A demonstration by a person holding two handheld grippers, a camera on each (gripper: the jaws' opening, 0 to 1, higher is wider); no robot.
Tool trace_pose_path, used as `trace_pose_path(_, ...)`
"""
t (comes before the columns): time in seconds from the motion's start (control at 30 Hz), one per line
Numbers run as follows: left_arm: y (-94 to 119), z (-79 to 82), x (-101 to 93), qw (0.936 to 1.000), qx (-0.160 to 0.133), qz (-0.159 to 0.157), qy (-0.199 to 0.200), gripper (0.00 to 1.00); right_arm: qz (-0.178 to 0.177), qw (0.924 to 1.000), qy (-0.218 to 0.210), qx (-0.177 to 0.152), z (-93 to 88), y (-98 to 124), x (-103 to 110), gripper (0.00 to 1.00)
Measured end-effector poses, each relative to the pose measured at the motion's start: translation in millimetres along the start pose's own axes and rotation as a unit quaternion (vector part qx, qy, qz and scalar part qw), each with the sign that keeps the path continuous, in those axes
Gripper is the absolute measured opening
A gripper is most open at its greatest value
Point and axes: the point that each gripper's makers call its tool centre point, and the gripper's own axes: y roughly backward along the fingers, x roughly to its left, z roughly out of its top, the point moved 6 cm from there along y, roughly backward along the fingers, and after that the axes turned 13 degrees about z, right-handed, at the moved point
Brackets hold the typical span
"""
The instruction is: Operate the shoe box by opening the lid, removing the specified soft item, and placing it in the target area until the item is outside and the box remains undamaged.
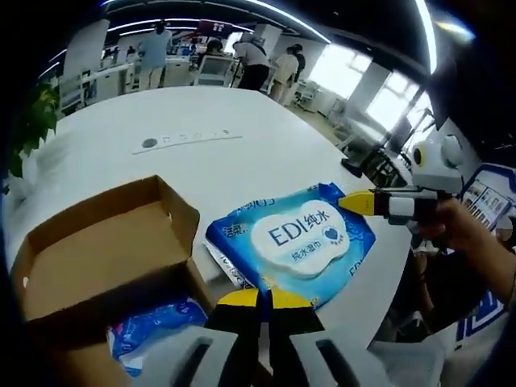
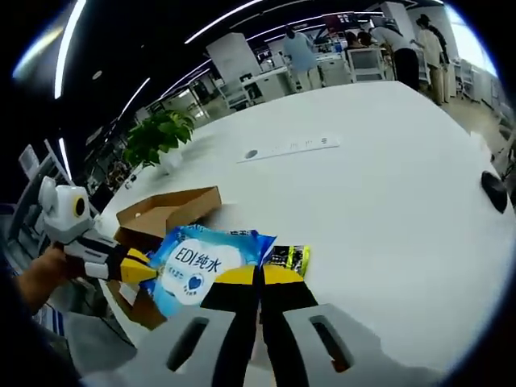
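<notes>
A blue wet-wipes pack [image 1: 302, 242] with a white "EDI" label hangs low over the white table, just right of the open brown shoe box [image 1: 105, 258]. My left gripper [image 1: 262, 300] is shut at the pack's near edge. The right gripper [image 1: 359, 201] comes in from the right and pinches the pack's far corner. In the right gripper view the pack [image 2: 201, 266] lies ahead of my shut right gripper [image 2: 258, 276], and the left gripper [image 2: 137, 268] holds its left edge in front of the box [image 2: 165, 214]. Another blue pack [image 1: 153, 330] lies inside the box.
A small striped packet [image 2: 288, 258] sits under the pack's edge. A white power strip [image 1: 189, 139] lies further across the table [image 2: 387, 201]. A potted plant [image 2: 157, 133] stands at the table's edge and a black object [image 2: 493, 192] at the opposite edge. People stand far behind.
</notes>
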Motion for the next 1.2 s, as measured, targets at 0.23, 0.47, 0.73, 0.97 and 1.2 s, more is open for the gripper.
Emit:
trace_pose_path(0.23,-19,-1.3,0.5,0.9992,0.028,0.004,-0.029,0.0,-0.011,0.9999,-0.003,0.01,-9.2,-11,-14,0.0)
trace_pose_path(0.47,-30,2.4,-3.1,0.9965,0.045,0.013,-0.069,0.0,-0.015,0.9997,-0.006,0.017,-12.5,-21,-29,0.0)
trace_pose_path(0.73,-34,6.0,-5.0,0.9903,0.057,0.031,-0.123,0.01,-0.021,0.9995,-0.002,0.022,-17.9,-32,-35,0.0)
trace_pose_path(0.97,-40,4.9,-2.0,0.9857,0.063,0.042,-0.15,0.01,-0.024,0.9994,0.006,0.024,-22.6,-41,-38,0.0)
trace_pose_path(1.2,-47,2.0,-4.3,0.9742,0.075,0.055,-0.206,0.01,-0.03,0.9994,0.002,0.016,-23.2,-45,-41,0.0)
